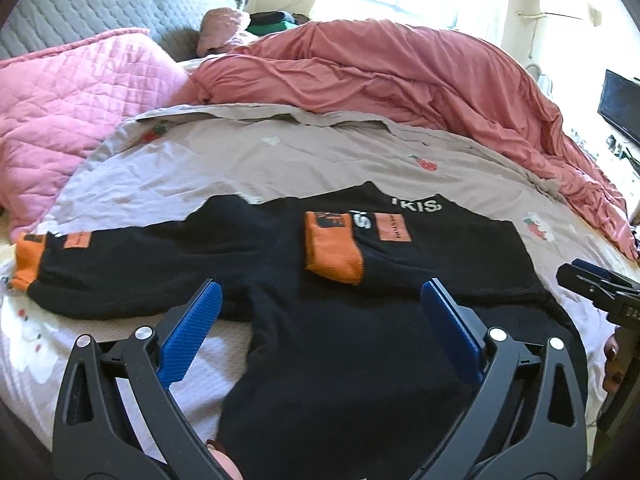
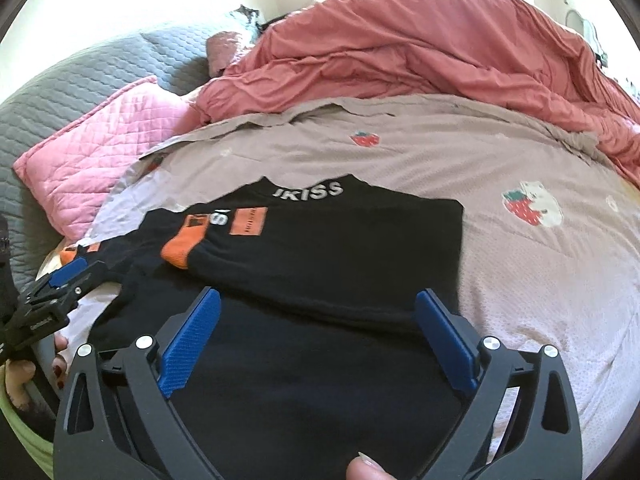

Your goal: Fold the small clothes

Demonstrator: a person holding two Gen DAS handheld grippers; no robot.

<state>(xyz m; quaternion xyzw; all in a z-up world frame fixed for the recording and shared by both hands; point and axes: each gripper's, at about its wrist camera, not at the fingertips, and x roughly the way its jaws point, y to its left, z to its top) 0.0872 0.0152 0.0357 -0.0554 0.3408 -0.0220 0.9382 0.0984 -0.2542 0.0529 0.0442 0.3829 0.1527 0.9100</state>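
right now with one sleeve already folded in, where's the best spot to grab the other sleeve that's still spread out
Take the spread sleeve at its orange cuff, using the left claw, which is open and empty. Come from the outer side, low along the bedspread: the cuff is the sleeve's free end, lying flat past the body, so it should swing across onto the black sweater beside the folded cuff.

Sweater on bedspread, before duvet
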